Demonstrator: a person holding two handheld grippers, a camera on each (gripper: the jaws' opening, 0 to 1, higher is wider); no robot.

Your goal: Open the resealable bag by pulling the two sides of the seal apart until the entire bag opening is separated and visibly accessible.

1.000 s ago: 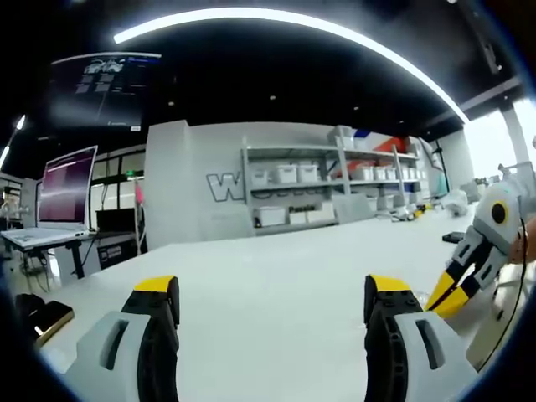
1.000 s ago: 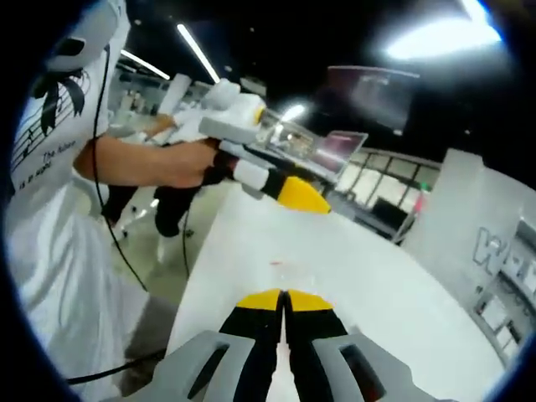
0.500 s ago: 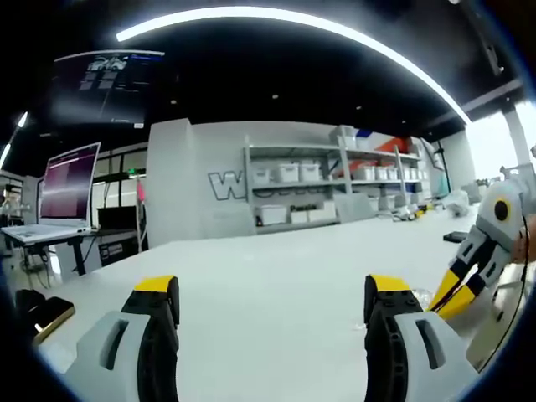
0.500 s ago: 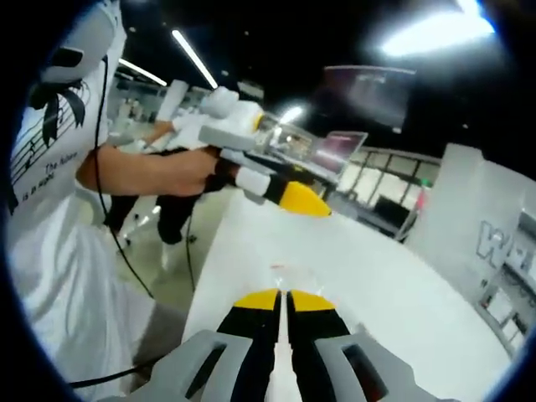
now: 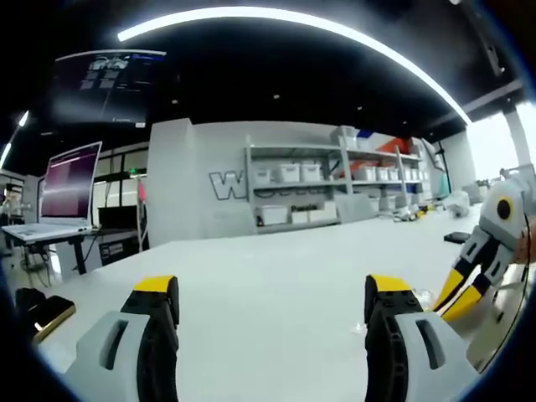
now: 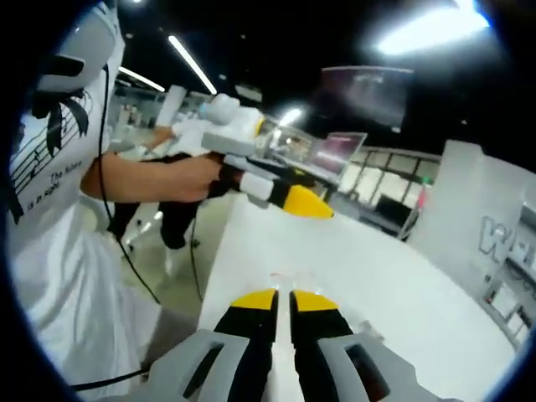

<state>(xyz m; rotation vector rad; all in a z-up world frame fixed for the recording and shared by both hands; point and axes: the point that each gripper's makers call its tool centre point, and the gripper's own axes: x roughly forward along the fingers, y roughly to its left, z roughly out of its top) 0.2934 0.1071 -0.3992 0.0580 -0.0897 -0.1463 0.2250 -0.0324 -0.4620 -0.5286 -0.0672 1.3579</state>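
A small piece of clear crinkled plastic, which I take for the resealable bag, lies on the white table. It sits just off the tip of my right gripper, which comes in from the right in the left gripper view. In the right gripper view a faint reddish mark shows on the tabletop ahead of my right gripper. Its jaws stand almost together with only a thin slit, and I see nothing between them. My left gripper is wide open and empty above the table. A hand holds the left gripper over the table's near edge.
A laptop stands on a stand at the left, and shelves with white bins line the back wall. A dark item sits at the table's left edge. The person's white shirt and a cable hang beside the table edge.
The slit between the right gripper's jaws has widened a little. The left gripper stays wide open, and both views have barely shifted.
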